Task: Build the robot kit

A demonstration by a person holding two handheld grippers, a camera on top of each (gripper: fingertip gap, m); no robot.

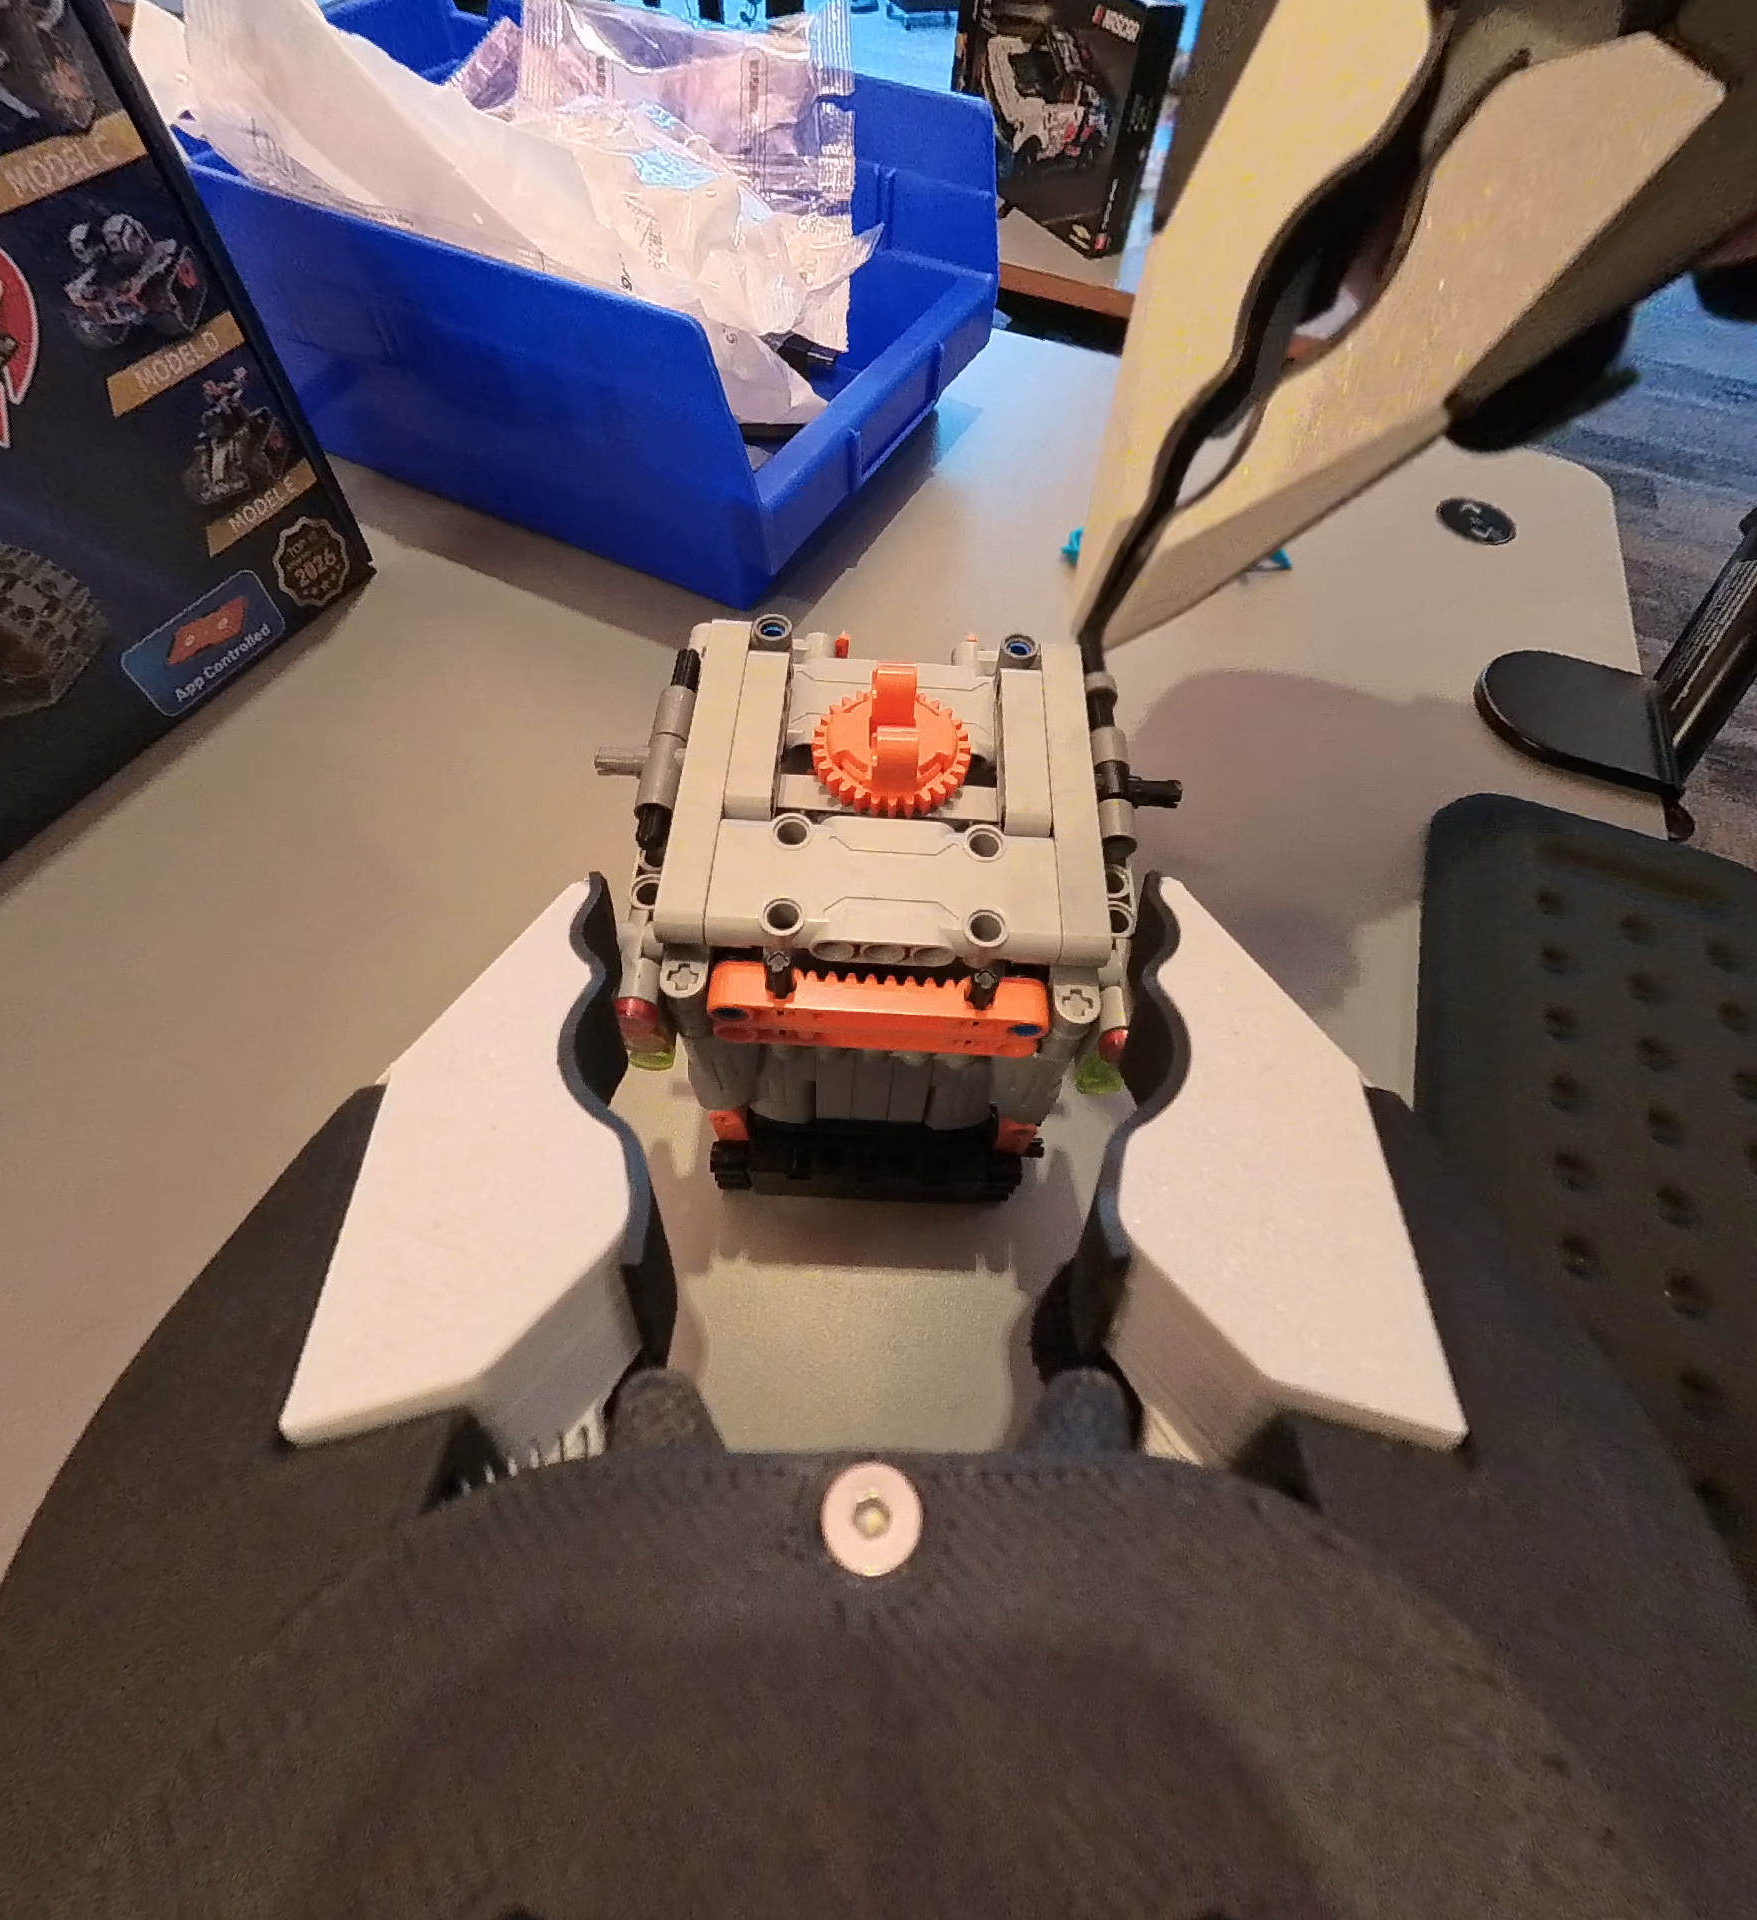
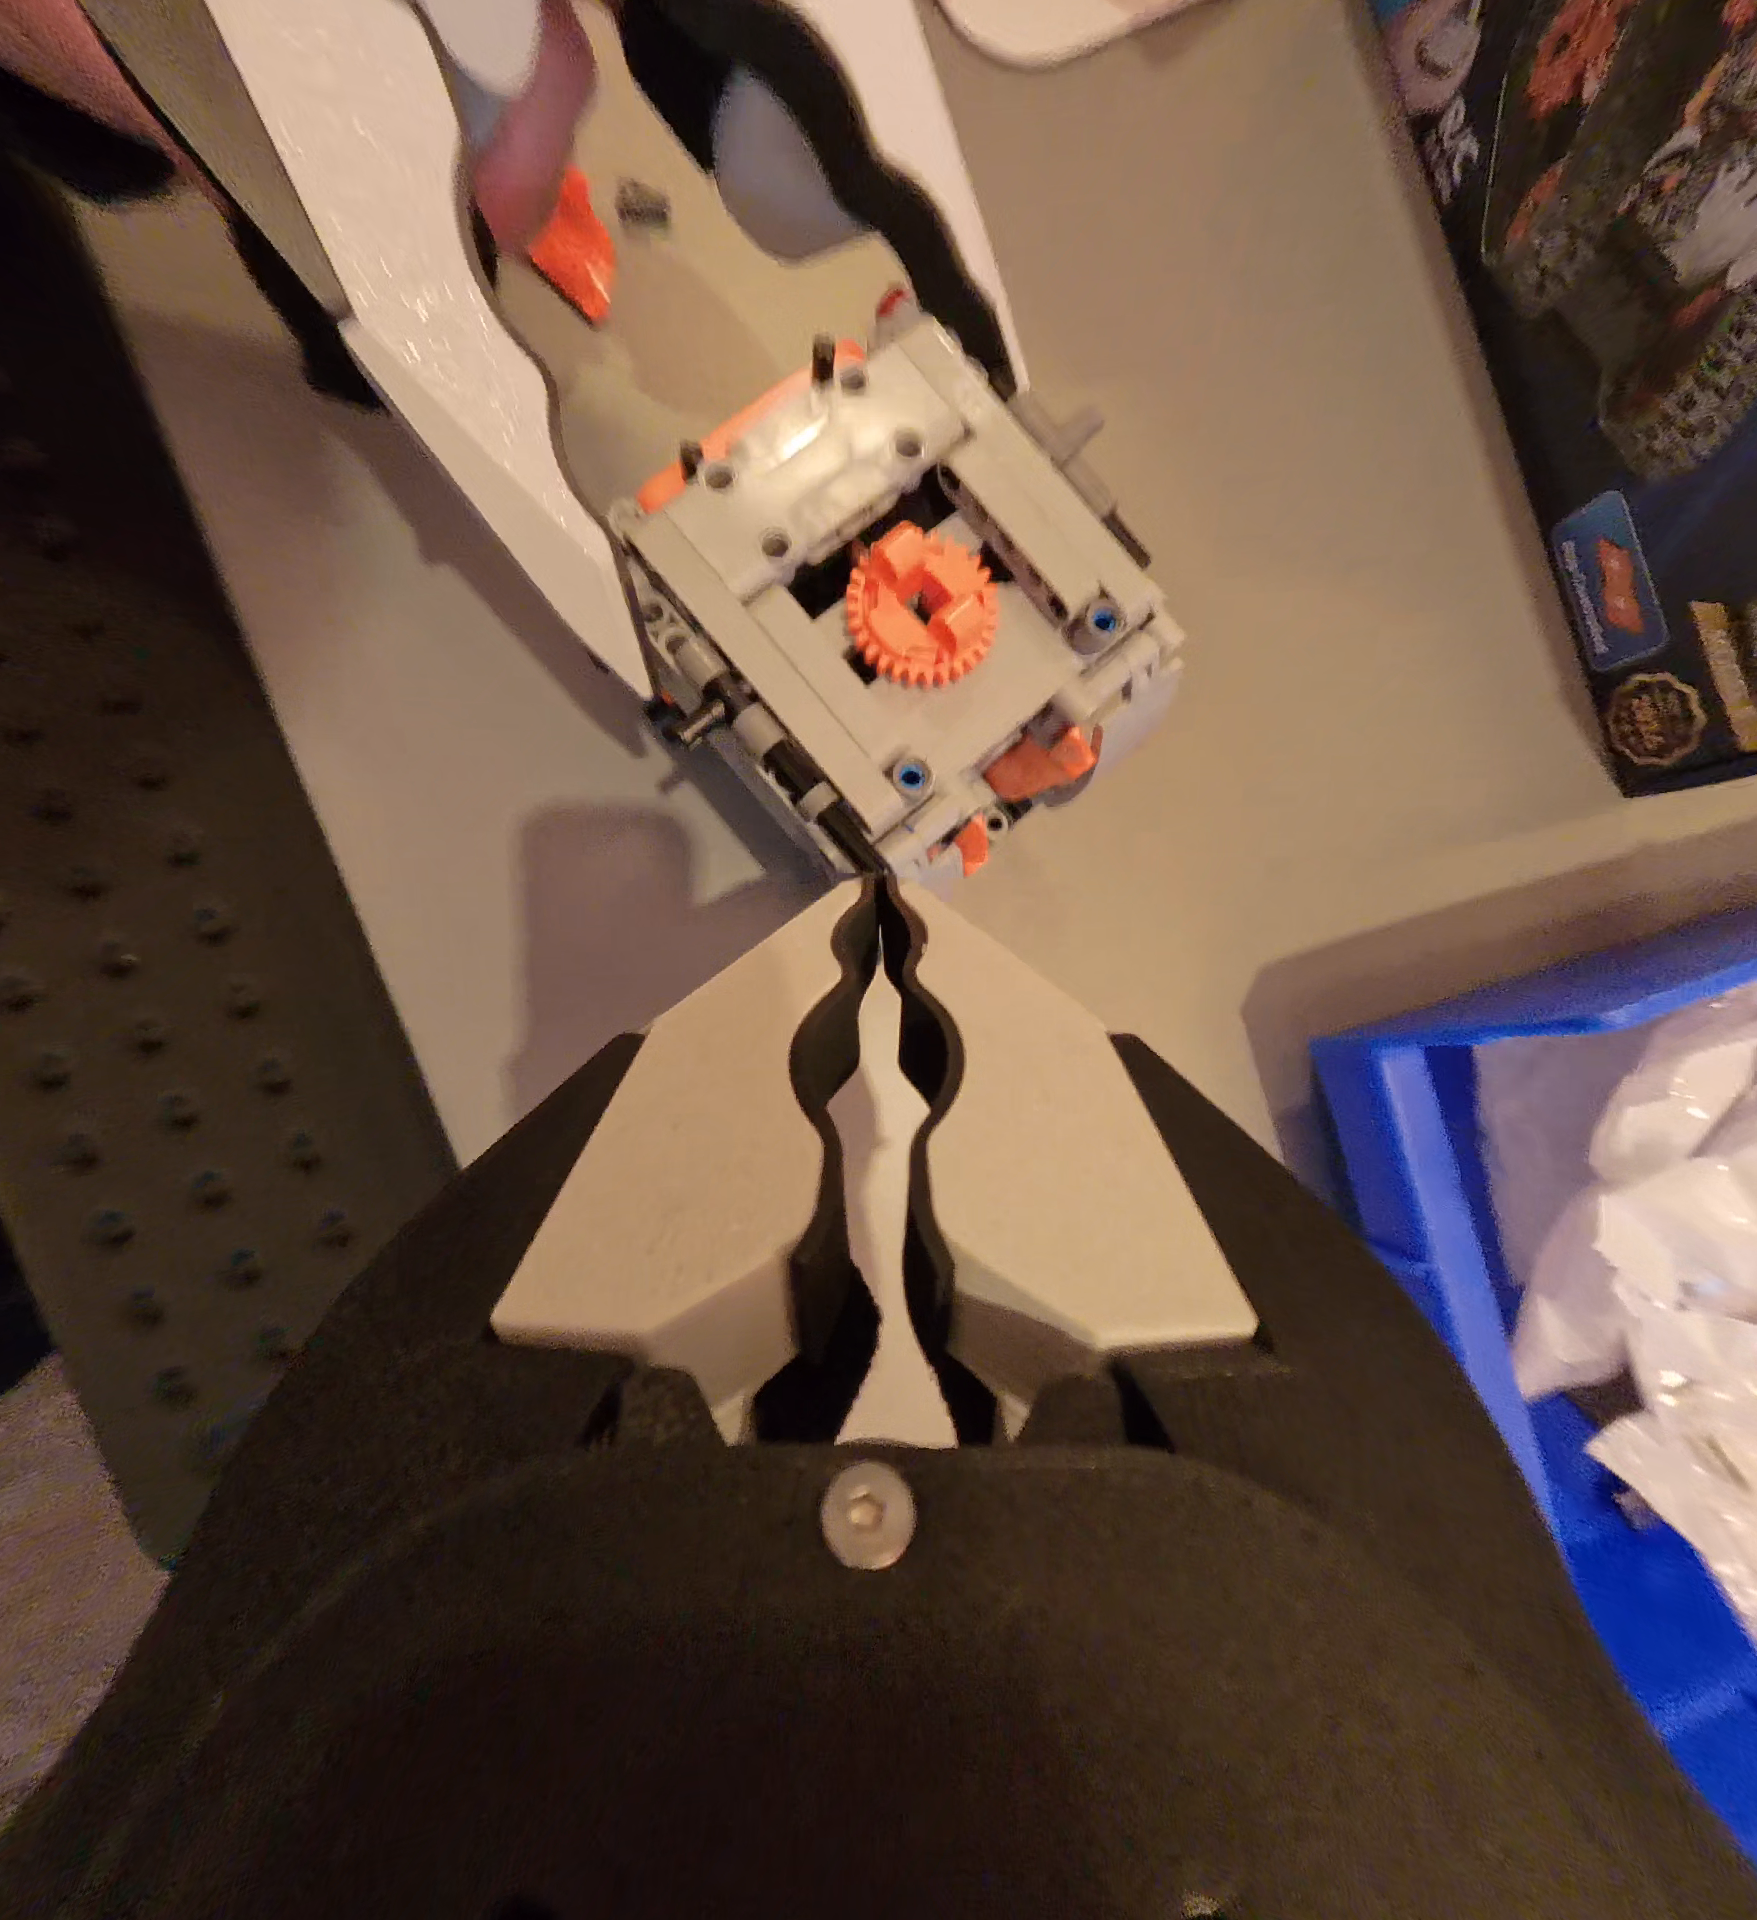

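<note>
A cube-shaped grey and orange brick model (image 1: 884, 883) stands on the grey table (image 1: 334, 831), with an orange gear (image 1: 889, 753) on its top. My left gripper (image 1: 874, 935) has its white fingers (image 1: 500, 1122) pressed on the model's two near sides. My right gripper (image 1: 1097, 634) comes down from the upper right, shut, with its tip at the model's far right corner. In the right wrist view my right gripper (image 2: 879, 899) pinches the end of a black pin (image 2: 843, 821) on the model's (image 2: 832, 488) corner. The left gripper's fingers (image 2: 458, 364) flank the model there.
A blue bin (image 1: 562, 395) of crumpled plastic bags stands behind the model. A dark toy-set box (image 1: 74, 364) stands at the left. A black perforated mat (image 1: 1632, 1143) and a black stand base (image 1: 1570, 707) lie at the right. A loose orange piece (image 2: 573, 249) lies beyond the model. One gripper's finger ends stand about 7 cm off the other's.
</note>
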